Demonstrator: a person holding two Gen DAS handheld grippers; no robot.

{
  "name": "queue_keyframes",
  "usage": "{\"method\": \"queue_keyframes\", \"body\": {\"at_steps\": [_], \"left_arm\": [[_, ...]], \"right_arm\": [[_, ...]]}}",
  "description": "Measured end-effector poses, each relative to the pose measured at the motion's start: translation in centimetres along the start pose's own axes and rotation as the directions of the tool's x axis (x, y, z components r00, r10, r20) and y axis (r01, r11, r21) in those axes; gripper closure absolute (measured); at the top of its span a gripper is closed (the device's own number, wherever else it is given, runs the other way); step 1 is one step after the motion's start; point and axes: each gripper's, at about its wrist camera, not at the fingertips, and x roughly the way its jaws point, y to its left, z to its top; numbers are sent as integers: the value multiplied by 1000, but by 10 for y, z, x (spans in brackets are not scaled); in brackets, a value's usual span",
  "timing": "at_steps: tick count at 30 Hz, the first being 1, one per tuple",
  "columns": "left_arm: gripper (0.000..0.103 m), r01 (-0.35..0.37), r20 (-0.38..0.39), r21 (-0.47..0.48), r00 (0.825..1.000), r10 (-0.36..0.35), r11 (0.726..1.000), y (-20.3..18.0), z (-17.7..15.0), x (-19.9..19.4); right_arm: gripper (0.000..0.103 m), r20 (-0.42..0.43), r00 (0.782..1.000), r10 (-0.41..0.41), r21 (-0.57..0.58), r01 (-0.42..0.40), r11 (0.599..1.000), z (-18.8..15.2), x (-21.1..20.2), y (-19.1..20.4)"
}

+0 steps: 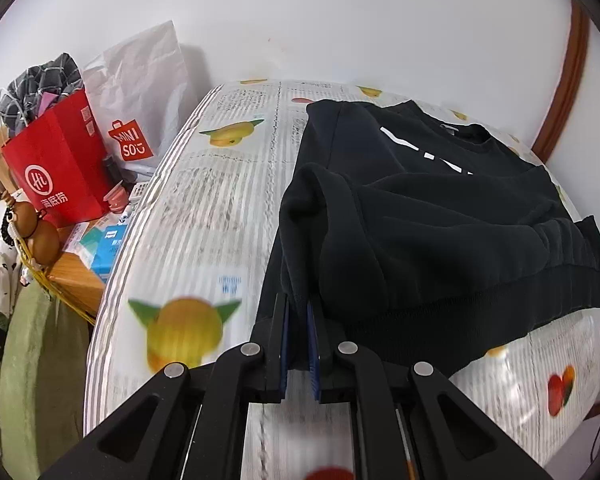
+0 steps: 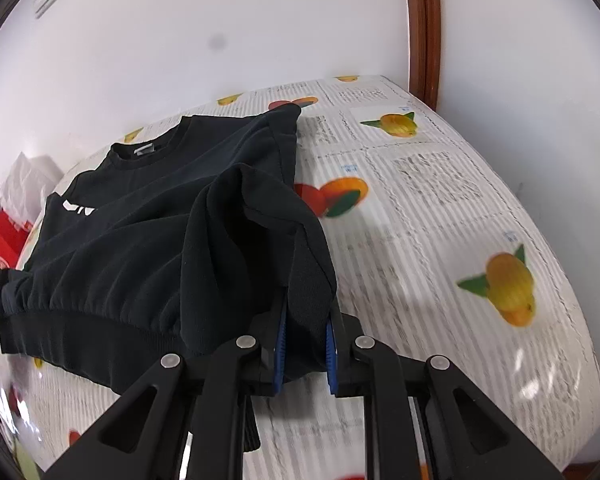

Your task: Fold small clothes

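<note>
A black sweatshirt (image 1: 440, 216) with white chest lettering lies on a fruit-printed bed cover (image 1: 204, 208), collar toward the wall. My left gripper (image 1: 298, 308) is shut on the sweatshirt's left hem corner, with a sleeve bunched over it. In the right wrist view the sweatshirt (image 2: 140, 240) fills the left half. My right gripper (image 2: 306, 320) is shut on its right hem corner and folded sleeve fabric, lifted a little off the bed cover (image 2: 440, 208).
Left of the bed stands a wooden bedside table (image 1: 80, 276) with a red paper bag (image 1: 60, 160), a white Miniso bag (image 1: 140, 92) and small boxes. A white wall is behind. A brown door frame (image 2: 422, 28) stands at the bed's far right.
</note>
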Motion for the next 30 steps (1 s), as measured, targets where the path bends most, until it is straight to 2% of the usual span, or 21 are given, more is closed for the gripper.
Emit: {"method": "queue_keyframes", "body": {"at_steps": [9, 13, 15, 18, 24, 27, 30], "left_arm": [[95, -1, 9, 23, 1000, 1, 1000, -11, -36, -25], [94, 6, -5, 20, 1000, -6, 1000, -12, -46, -31], [94, 9, -3, 29, 1000, -9, 1000, -12, -48, -35], [92, 18, -5, 10, 1000, -18, 1000, -9, -51, -40], [91, 62, 11, -38, 998, -62, 997, 3, -57, -56], [84, 110, -1, -56, 994, -111, 992, 4, -63, -63], [83, 132, -8, -23, 991, -132, 991, -1, -73, -68]], "right_arm": [[88, 18, 999, -43, -18, 43, 999, -29, -28, -9], [80, 25, 996, -88, -7, 88, 996, -36, -42, -8], [80, 63, 991, -122, -35, 124, 992, -42, -56, -1], [72, 126, 983, -137, -88, 148, 985, -49, -78, 13], [68, 142, 988, -59, -119, 77, 990, -63, -99, 33], [68, 100, 995, -2, -98, 12, 995, -75, -95, 38], [68, 62, 998, 8, -110, -1, 994, -90, -85, 47]]}}
